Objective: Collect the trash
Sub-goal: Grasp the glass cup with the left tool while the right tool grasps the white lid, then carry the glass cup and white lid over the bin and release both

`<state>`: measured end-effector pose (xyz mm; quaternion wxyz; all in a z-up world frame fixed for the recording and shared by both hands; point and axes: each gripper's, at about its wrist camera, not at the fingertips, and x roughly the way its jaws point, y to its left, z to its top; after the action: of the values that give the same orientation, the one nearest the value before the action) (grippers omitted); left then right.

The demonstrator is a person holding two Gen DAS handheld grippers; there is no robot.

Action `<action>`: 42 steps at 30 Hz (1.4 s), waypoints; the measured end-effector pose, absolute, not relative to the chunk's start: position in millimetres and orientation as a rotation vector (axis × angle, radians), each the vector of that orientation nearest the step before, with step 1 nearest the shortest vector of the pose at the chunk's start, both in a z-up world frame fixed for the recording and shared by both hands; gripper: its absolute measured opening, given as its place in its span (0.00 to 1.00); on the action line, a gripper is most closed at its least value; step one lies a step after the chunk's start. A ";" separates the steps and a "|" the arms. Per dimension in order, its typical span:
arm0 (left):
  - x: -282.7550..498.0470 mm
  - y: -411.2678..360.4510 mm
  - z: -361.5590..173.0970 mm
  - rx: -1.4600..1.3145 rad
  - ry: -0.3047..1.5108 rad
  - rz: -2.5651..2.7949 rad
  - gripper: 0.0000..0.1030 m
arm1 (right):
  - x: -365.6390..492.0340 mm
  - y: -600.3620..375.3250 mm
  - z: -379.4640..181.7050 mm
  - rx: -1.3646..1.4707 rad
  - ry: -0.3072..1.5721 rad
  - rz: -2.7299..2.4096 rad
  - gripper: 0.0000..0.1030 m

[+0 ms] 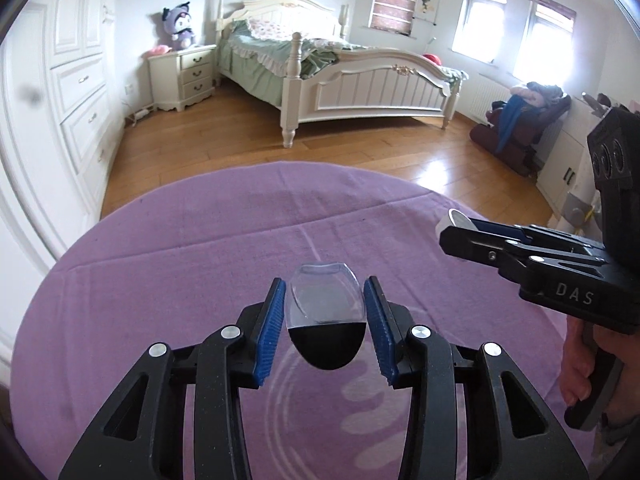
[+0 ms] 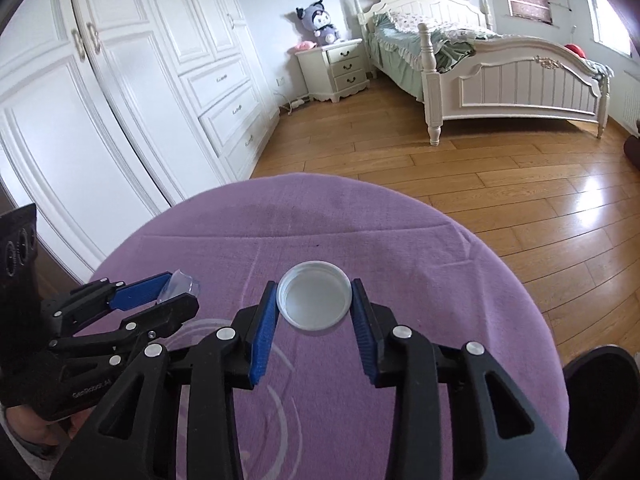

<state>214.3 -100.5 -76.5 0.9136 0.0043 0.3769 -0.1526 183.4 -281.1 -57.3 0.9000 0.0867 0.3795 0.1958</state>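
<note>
My left gripper (image 1: 325, 294) is shut on a clear plastic cap with a black base (image 1: 325, 320), held above the purple tablecloth (image 1: 200, 264). My right gripper (image 2: 315, 298) is shut on a white round lid (image 2: 315, 300), open side facing up, also above the cloth (image 2: 360, 232). The right gripper shows in the left wrist view (image 1: 460, 226) at the right with the lid's edge (image 1: 458, 217) between its jaws. The left gripper shows in the right wrist view (image 2: 176, 290) at the left, with the clear cap (image 2: 180, 284).
The round table stands in a bedroom with a wooden floor (image 1: 360, 148). A white bed (image 1: 360, 80) and a nightstand (image 1: 184, 76) stand beyond it, and white wardrobes (image 2: 120, 100) to the left. A dark round bin rim (image 2: 600, 400) shows at the lower right.
</note>
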 end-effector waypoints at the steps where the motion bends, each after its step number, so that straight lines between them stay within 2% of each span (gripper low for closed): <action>1: 210.0 -107.4 -70.4 0.017 0.761 -0.325 0.40 | 176.2 -290.6 -52.3 0.202 0.769 0.399 0.34; 9: 177.1 -200.1 -28.2 0.036 0.659 -0.517 0.40 | 122.6 -379.1 -15.1 0.250 0.613 0.215 0.34; 21: 138.1 -343.0 -29.6 0.113 0.636 -0.772 0.40 | 70.5 -493.1 -26.4 0.307 0.585 -0.042 0.34; 32: 136.5 -410.7 -62.5 0.159 0.706 -0.838 0.40 | 46.3 -540.9 -54.9 0.286 0.623 -0.162 0.35; 42: 142.1 -440.1 -75.1 0.174 0.735 -0.856 0.40 | 42.3 -556.5 -64.5 0.270 0.641 -0.202 0.35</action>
<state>142.1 -440.1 -75.1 0.8416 0.0823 0.3477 -0.4051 42.3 -556.5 -64.5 0.9351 0.1321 0.3136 -0.0986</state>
